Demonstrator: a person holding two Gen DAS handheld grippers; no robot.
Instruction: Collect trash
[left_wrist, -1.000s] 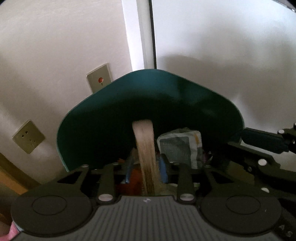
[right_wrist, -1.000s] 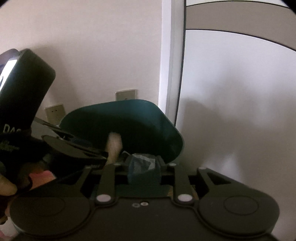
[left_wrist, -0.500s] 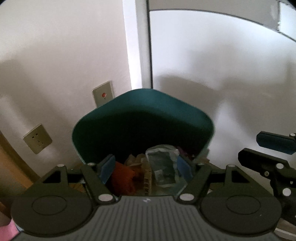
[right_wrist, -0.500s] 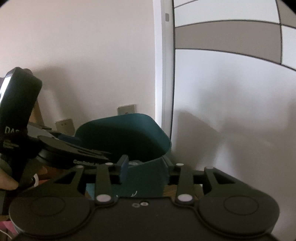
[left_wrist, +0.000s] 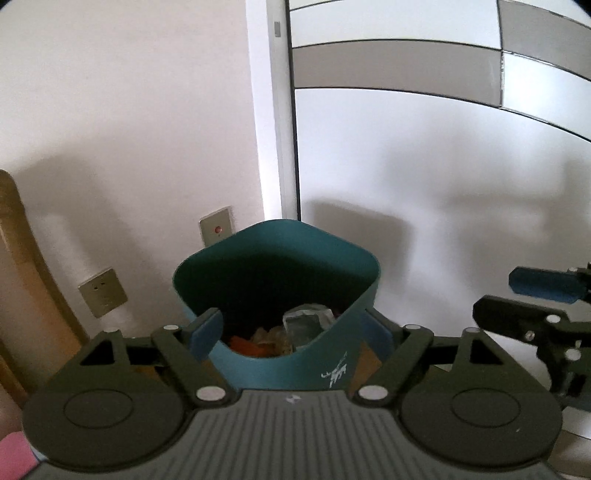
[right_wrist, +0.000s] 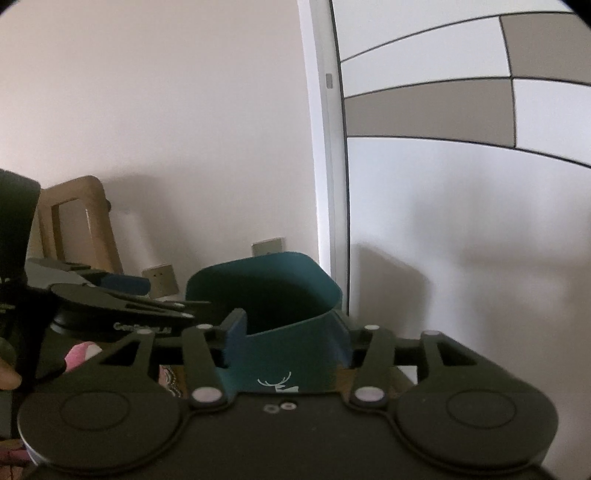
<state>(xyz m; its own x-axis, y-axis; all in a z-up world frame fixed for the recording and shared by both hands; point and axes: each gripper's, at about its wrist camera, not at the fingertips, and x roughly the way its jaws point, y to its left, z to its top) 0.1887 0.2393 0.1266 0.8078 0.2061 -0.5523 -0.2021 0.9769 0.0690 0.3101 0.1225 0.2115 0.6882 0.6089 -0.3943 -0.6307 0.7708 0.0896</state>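
A dark teal trash bin (left_wrist: 280, 363) stands by the wall, with a grey wrapper (left_wrist: 306, 321) and orange scraps (left_wrist: 245, 345) inside. My left gripper (left_wrist: 291, 334) is open and empty, its blue pads wide apart on either side of the bin's near wall. My right gripper (right_wrist: 288, 334) is open and empty too, its fingers either side of the same bin (right_wrist: 284, 365). The right gripper also shows at the right edge of the left wrist view (left_wrist: 532, 302), and the left gripper shows at the left of the right wrist view (right_wrist: 122, 302).
White wall behind, with wall sockets (left_wrist: 102, 291) and a switch plate (left_wrist: 216, 230) low down. A white door frame (left_wrist: 275, 122) and a panelled door stand to the right. A wooden frame (right_wrist: 75, 221) leans at the left. Something pink (right_wrist: 79, 354) lies low left.
The left gripper opened and let go of a wooden stick, which is now out of sight. Both grippers have pulled back and up from the bin, which looks smaller and further away.
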